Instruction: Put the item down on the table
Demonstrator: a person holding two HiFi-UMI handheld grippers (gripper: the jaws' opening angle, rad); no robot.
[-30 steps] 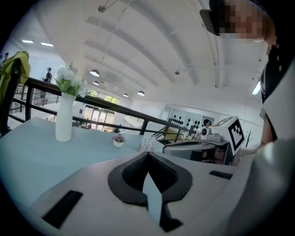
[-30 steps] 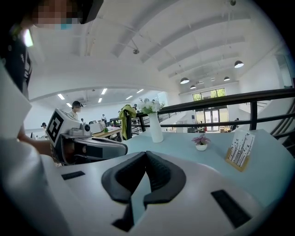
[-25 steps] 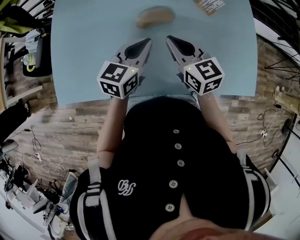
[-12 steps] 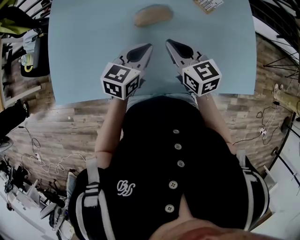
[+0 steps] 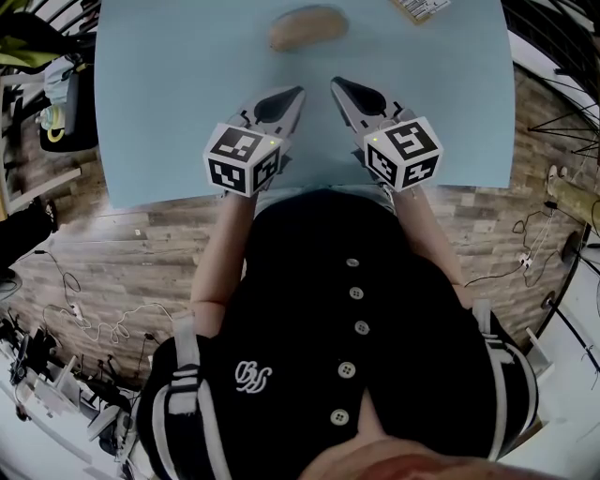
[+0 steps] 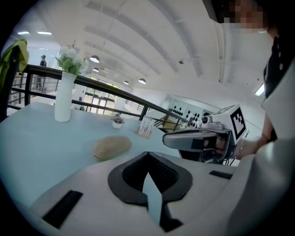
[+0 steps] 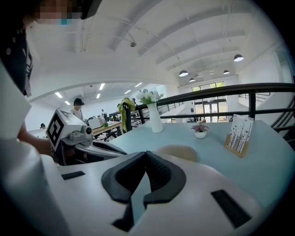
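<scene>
Head view: tan item [image 5: 307, 28] lies on table [image 5: 169, 112] (untouched)

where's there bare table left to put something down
Bare: left side of the table, from the tan bun to the left edge, and the right side between right gripper and card holder. Crowded: near middle, left gripper beside it, bun just beyond.

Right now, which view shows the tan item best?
Left gripper view: the tan item lies whole, unobstructed, on the table. Head view shows it small at the top edge; right gripper view shows only its top behind the right gripper.
</scene>
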